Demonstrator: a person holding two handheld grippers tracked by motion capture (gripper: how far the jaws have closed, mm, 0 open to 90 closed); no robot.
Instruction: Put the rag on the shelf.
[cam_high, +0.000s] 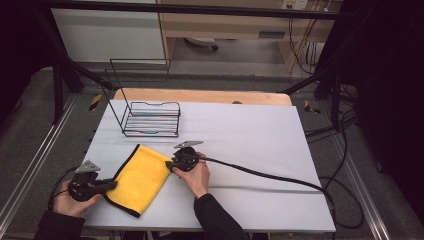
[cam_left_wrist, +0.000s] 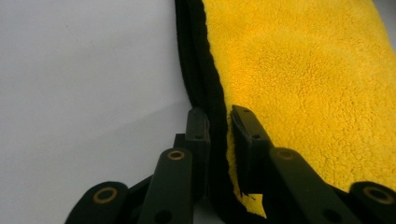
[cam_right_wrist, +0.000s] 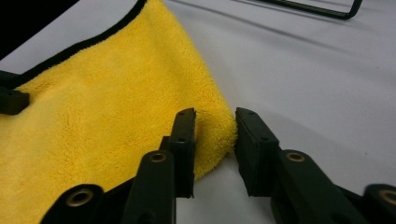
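Where the white table (cam_high: 250, 140) spreads under the high view, a yellow cloth (cam_high: 141, 178) with a black hem lies flat near its front left part, well apart from the black wire rack (cam_high: 150, 119) that stands farther back on the same side. The cloth is the largest loose thing within reach, and a gripper sits at each of its ends. The left gripper (cam_high: 111, 185), held in the person's left hand (cam_high: 70, 202), meets the cloth's near left edge; in the left gripper view its jaws are clamped on the black hem (cam_left_wrist: 205, 88), which runs up between them. The right gripper (cam_high: 171, 165), held in the right hand (cam_high: 194, 176), lies at the cloth's far right corner; in the right gripper view its jaws pinch the folded yellow edge, the cloth (cam_right_wrist: 116, 121) bulging between the pads. A black cable (cam_high: 260, 175) trails rightward from that gripper.
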